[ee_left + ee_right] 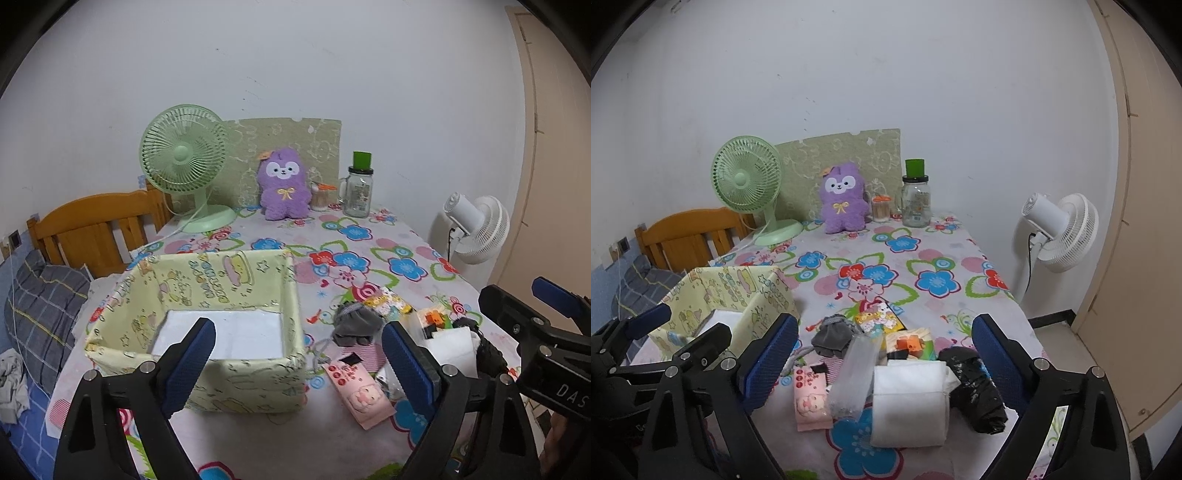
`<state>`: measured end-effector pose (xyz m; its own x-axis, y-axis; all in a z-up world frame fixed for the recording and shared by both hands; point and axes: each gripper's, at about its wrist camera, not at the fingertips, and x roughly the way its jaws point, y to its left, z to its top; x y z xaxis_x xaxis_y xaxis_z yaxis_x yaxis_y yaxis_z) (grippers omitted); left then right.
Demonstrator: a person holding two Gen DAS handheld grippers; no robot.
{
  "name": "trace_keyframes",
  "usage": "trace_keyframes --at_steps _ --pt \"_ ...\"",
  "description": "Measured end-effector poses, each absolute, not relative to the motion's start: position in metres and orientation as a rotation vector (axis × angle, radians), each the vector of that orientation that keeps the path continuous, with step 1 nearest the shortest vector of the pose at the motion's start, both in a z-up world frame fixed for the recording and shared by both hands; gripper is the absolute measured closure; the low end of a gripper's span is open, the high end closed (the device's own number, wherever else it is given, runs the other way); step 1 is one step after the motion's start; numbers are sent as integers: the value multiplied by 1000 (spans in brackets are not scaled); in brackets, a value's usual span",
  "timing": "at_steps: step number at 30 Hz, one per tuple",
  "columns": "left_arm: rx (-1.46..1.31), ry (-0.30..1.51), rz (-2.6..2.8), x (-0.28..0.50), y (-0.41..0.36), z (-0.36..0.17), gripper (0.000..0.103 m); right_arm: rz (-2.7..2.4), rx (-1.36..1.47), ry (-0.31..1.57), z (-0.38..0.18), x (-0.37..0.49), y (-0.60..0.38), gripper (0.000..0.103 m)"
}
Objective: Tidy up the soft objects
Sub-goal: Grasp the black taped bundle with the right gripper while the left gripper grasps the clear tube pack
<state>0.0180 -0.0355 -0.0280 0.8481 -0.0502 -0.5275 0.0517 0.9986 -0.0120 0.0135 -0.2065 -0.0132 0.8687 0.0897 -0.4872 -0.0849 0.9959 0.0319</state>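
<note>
Progress: the task looks hardly begun. The yellow fabric box (207,317) on the near left of the table (332,236) shows only its white bottom; no soft thing is inside as far as I can see.
Pile: the soft things lie in a loose heap to the right of the box, near the front edge: a grey pouch (833,338), a pink packet (810,400), a white folded cloth (908,402), a black crumpled bag (977,391) and a clear plastic wrap (851,376).
Left gripper (299,354): spread wide, nothing between the jaws; it hovers over the near right corner of the box.
Right gripper (884,362): spread wide too, empty, above the pile.
Left to do: I judge that every piece of the pile must go into the box.
Purple plush (282,184): it sits at the far edge, well apart from the pile; whether it belongs to the task I cannot tell.
Hard to see: small colourful packs (879,319) behind the pouch are partly covered; their kind is not clear. The near wall of the box is cut off by the left gripper.
</note>
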Motion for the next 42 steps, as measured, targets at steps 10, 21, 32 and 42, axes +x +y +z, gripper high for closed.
trace_keyframes --at_steps 10,21,32,42 --pt "14 605 -117 19 -67 -44 12 52 7 545 -28 9 -233 11" --pt "71 674 -177 28 -101 -66 12 22 43 590 -46 12 -263 12" --pt "100 740 -197 45 -120 -82 12 12 56 655 -67 25 -278 17" --pt "117 820 -194 66 -132 -103 20 -24 50 737 -88 45 -291 22"
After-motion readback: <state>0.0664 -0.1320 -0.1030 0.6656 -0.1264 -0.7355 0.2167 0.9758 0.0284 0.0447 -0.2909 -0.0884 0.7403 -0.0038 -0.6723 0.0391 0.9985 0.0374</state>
